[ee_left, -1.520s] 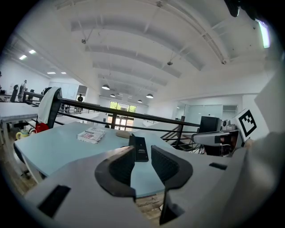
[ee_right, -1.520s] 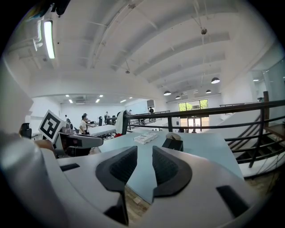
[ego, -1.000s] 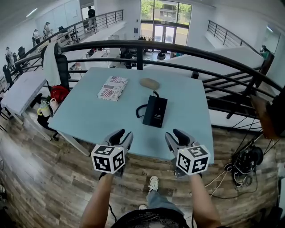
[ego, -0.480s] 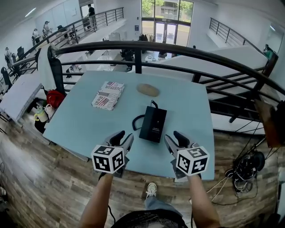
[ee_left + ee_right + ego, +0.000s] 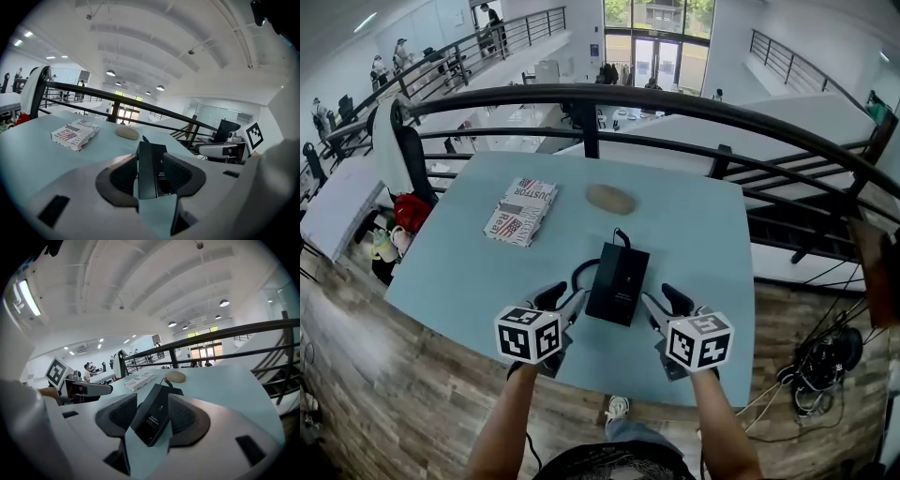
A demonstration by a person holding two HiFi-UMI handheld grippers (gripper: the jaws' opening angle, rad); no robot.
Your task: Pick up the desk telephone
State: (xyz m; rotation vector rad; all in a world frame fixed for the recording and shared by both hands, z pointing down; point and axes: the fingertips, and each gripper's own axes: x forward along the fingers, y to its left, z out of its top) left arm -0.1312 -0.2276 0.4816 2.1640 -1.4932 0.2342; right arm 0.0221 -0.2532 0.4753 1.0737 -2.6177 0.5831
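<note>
The desk telephone (image 5: pixel 619 281) is a flat black box with a coiled cord (image 5: pixel 578 275) on the pale blue table (image 5: pixel 469 272). My left gripper (image 5: pixel 562 298) hovers at the phone's near left corner and my right gripper (image 5: pixel 664 300) at its near right corner. Neither touches the phone. Both pairs of jaws are opening, with no pad pressing on anything. In the left gripper view the phone (image 5: pixel 150 168) shows through the gap of the left gripper (image 5: pixel 151 177), lying a little ahead. In the right gripper view the phone (image 5: pixel 152 416) sits slanted ahead of the right gripper (image 5: pixel 151 418).
A book with a red and white cover (image 5: pixel 521 211) lies at the table's far left. A tan oval object (image 5: pixel 610 198) rests beyond the phone. A dark curved railing (image 5: pixel 675 103) runs behind the table. The table's near edge is just under my grippers.
Both grippers have come forward over the table's near edge and now flank the phone's near end. Their jaws stand wider than before.
</note>
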